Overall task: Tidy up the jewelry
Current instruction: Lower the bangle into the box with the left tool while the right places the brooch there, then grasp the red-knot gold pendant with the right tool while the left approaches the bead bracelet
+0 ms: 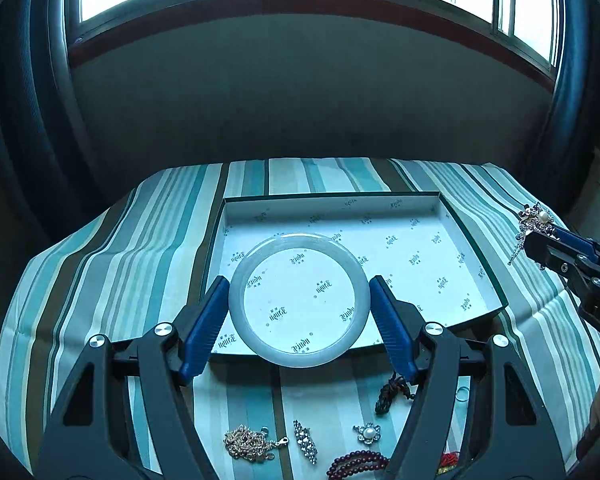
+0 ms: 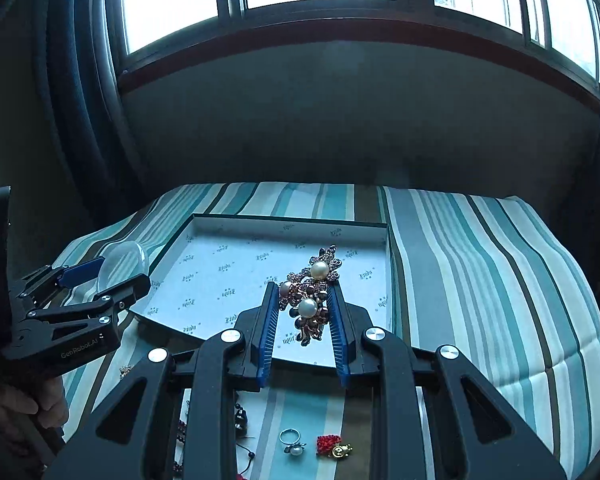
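Note:
My left gripper (image 1: 299,285) is shut on a pale jade bangle (image 1: 236,300) and holds it level above the near part of the open white box (image 1: 420,248). My right gripper (image 2: 303,289) is shut on a pearl and rhinestone brooch (image 2: 310,300) above the box's near right part (image 2: 220,256). The right gripper and brooch (image 1: 534,216) show at the right edge of the left wrist view. The left gripper with the bangle (image 2: 124,260) shows at the left of the right wrist view.
The box sits on a striped cloth (image 1: 100,264). On the cloth near me lie a gold chain (image 1: 250,444), a rhinestone clip (image 1: 306,440), a pearl flower brooch (image 1: 367,434), dark red beads (image 1: 356,462), a pearl ring (image 2: 292,440) and a red charm (image 2: 332,444).

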Demonstrator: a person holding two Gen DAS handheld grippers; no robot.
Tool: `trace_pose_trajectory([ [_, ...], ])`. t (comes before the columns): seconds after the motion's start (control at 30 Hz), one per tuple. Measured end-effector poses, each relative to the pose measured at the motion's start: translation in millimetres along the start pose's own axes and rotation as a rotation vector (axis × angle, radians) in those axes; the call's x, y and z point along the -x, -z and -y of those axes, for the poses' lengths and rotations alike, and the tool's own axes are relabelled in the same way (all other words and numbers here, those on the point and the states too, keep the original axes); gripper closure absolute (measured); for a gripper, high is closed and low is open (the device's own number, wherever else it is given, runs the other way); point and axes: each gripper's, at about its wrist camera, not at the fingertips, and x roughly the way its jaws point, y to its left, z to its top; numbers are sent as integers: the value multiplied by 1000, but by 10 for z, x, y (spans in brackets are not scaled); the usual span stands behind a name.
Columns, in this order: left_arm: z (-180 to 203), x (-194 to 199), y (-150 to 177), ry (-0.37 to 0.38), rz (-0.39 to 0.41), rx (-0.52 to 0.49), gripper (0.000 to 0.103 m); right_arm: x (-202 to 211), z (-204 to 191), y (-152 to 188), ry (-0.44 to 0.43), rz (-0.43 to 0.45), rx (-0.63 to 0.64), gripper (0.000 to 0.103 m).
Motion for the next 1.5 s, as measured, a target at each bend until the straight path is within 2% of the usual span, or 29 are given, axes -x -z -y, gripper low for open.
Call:
trace_pose_trajectory([
  [0.13, 2, -312, -54, -4, -17, -5, 32, -314, 101, 17, 1, -33, -5, 78],
  [0.37, -43, -883, 183, -20, -127, -26, 32, -864, 258, 377, 17, -182, -15, 78],
  [0.7, -173, -1172, 371, -38, -194, -24, 32, -1064, 304, 553, 22, -254, 0, 78],
  [1.03, -258, -1197, 415, -30, -202, 0, 31, -1111, 377, 526, 16, -264, -30, 75],
  [1.1, -254, -1183, 401, -39, -198, -10, 24, -1097, 375, 519, 15, -258, -27, 64],
  [1.2, -255, -1123, 349, -46, -184, -18, 24, -1024, 371, 480, 16, -244, -32, 59],
  [1.37, -258, -837, 315, -51, -152, -25, 24, -763, 269, 421, 10, -221, -5, 59],
  [1.5, -238, -521, 405, -75, -132, -41, 24, -504, 122, 517, 2, -231, 37, 59],
])
